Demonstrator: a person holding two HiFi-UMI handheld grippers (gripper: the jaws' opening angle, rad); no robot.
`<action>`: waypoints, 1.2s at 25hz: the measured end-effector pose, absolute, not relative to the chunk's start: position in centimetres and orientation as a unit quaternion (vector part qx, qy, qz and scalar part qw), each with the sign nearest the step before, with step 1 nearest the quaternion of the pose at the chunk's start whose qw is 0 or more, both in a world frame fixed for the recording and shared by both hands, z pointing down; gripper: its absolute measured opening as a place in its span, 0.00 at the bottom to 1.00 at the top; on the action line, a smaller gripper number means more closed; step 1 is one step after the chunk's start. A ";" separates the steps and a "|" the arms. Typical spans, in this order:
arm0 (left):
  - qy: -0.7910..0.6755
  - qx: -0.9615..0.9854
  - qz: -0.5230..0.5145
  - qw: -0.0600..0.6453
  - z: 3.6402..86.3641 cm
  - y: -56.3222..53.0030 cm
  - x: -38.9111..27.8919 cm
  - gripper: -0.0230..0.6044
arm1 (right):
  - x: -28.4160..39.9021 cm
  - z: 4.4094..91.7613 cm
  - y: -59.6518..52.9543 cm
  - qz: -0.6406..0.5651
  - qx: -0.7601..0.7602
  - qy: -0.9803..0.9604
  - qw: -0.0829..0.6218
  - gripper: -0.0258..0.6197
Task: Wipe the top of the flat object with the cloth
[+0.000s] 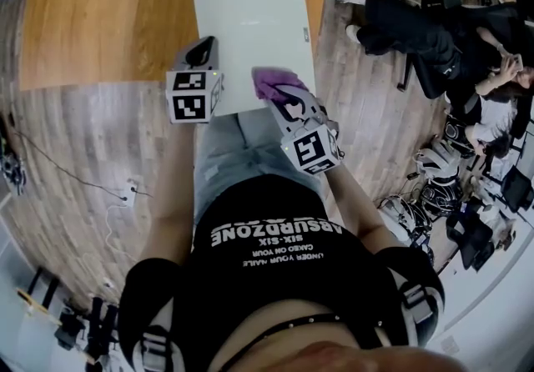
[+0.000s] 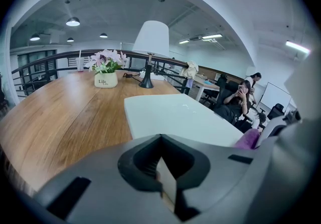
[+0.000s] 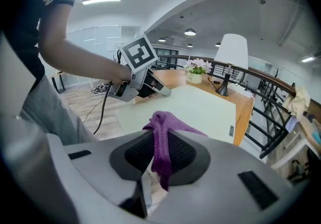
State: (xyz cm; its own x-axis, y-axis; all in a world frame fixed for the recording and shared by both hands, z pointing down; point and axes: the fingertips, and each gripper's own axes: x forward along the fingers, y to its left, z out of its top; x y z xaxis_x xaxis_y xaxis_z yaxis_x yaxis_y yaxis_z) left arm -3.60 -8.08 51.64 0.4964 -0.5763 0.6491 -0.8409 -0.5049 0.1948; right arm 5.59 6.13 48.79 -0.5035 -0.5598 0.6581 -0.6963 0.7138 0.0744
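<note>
Purple knitted cloth (image 3: pixel 164 126) clamped in the right tongs (image 3: pixel 160 143) over a flat white rectangular board (image 1: pixel 250 20).
The smooth board lies on a glossy wood-grain worktop (image 1: pixel 100 12), its near edge past the worktop's rim. The soft cloth bunches over the board's near right part, its lower end hidden inside the tongs. The left tongs (image 2: pixel 160 140), closed together on nothing, sit at the board's near left edge; contact there is unclear.

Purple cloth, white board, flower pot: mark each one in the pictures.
purple cloth (image 3: pixel 161 141), right gripper view, on its hanging middle fold.
white board (image 1: pixel 250 28), head view, on the bare middle of its top.
flower pot (image 2: pixel 106 81), left gripper view, on the pot's white front.
</note>
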 end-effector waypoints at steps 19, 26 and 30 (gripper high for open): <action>-0.419 0.826 0.268 0.265 51.8 -7.9 -3.1 0.06 | 6.4 49.0 1.4 0.043 0.357 -0.860 0.363 0.16; -0.414 0.828 0.264 0.271 51.5 -7.8 -3.2 0.06 | 6.3 49.0 -1.2 0.033 0.363 -0.858 0.362 0.16; -0.414 0.828 0.264 0.271 51.9 -7.8 -3.5 0.06 | 6.3 49.2 -2.5 0.032 0.366 -0.856 0.363 0.16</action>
State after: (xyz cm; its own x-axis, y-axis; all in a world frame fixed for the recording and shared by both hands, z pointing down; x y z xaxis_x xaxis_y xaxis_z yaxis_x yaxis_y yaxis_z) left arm -3.47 -7.82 51.85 0.5185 -0.5421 0.6613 -0.8283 -0.5105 0.2309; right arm 6.31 -2.46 49.16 -0.4691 -0.6031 0.6452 -0.6492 0.7307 0.2111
